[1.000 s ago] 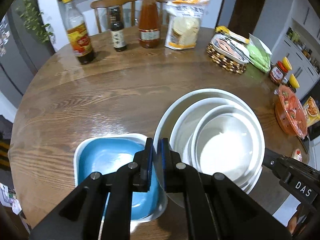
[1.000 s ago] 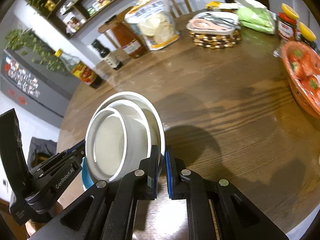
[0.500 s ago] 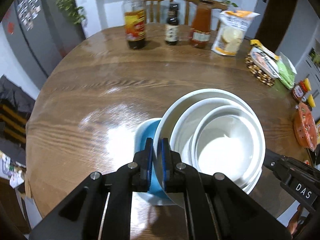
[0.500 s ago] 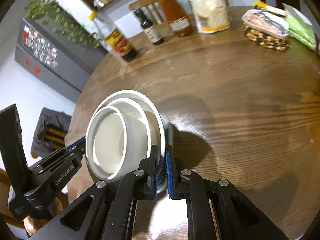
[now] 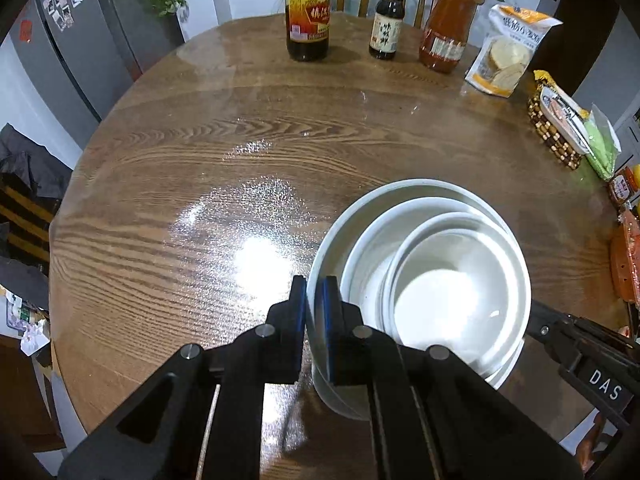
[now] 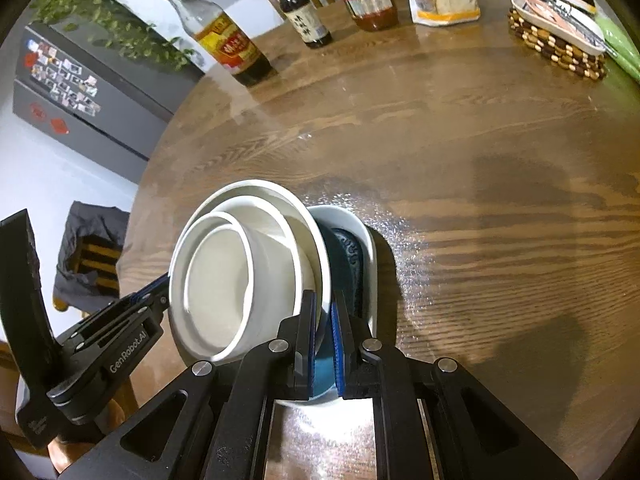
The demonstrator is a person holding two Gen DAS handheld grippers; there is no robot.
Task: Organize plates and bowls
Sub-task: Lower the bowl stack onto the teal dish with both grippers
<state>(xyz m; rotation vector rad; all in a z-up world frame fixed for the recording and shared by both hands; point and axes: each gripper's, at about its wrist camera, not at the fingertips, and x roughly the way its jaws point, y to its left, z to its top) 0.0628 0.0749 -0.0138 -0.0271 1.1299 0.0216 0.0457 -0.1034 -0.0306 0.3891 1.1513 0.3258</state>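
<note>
Nested stack of white bowls (image 5: 436,280): three visible, smallest innermost, all mouth-up. Round, so no long axis to speak of; the stack axis runs roughly vertical. In the right wrist view the stack looks tipped toward the left side, though fisheye distortion makes the amount of tilt hard to judge.

Location: over the near part of the surface (image 5: 224,168), close to its near edge, directly above a blue dish with a white rim (image 6: 352,248). That dish is rounded-oblong, mouth up, its long axis running from near to far in the right wrist view. Cannot tell whether the stack base touches it yet.

Left claw (image 5: 314,292): clamped on the outermost bowl's rim, one finger inside, one outside. Right claw (image 6: 324,312): pinching the opposite rim the same way. Only the outer bowl is gripped; the two inner bowls sit loose.

Risks, as judged:
- Uneven lowering by the two hands would tilt the stack; the loose inner bowls could slide or clatter.
- Thin rim grips on glazed ware: a slip at either claw drops one side onto the dish, chipping either.
- Off-centre set-down on an oblong dish could leave the stack rocking on the dish wall.
- Near edge is close; a skid toward it could carry things off.

Bottles (image 5: 308,12) and snack bag (image 5: 508,56) stand at the far edge, well apart.
</note>
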